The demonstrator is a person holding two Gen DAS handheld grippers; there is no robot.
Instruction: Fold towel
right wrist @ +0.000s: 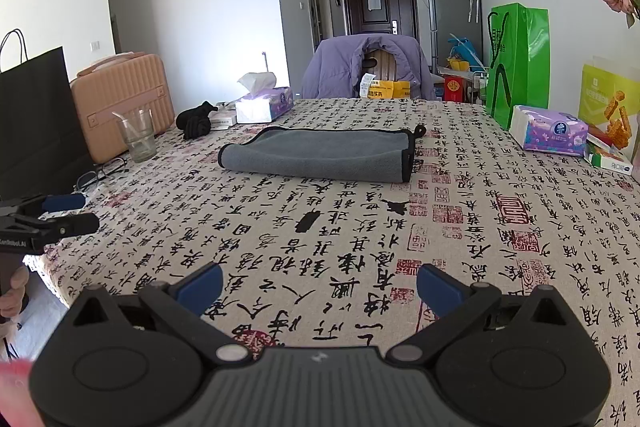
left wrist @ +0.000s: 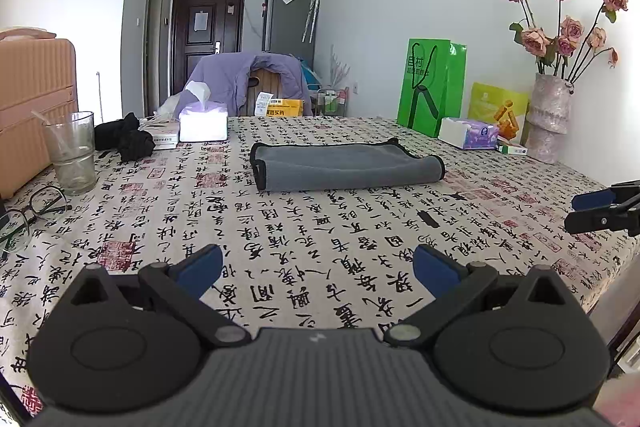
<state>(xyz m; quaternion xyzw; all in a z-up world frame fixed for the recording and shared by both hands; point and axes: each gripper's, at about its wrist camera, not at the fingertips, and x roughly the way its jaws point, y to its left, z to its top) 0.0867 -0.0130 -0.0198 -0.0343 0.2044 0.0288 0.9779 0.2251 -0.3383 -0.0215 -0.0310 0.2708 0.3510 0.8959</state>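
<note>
A grey towel with black trim [left wrist: 344, 167] lies folded into a long flat band on the calligraphy tablecloth; it also shows in the right wrist view [right wrist: 320, 155]. My left gripper [left wrist: 316, 267] is open and empty, well short of the towel, near the table's front edge. My right gripper [right wrist: 318, 283] is open and empty too, about as far back. Each gripper shows in the other's view: the right gripper [left wrist: 600, 211] at the right edge, the left gripper [right wrist: 60, 213] at the left edge.
A drinking glass [left wrist: 72, 153], glasses [left wrist: 28, 219], black cloth [left wrist: 126, 137] and a tissue box [left wrist: 204, 125] stand at the left. A green bag [left wrist: 432, 87], tissue pack [left wrist: 470, 133] and flower vase [left wrist: 550, 117] stand at the right. A chair with a purple jacket [left wrist: 248, 83] is behind.
</note>
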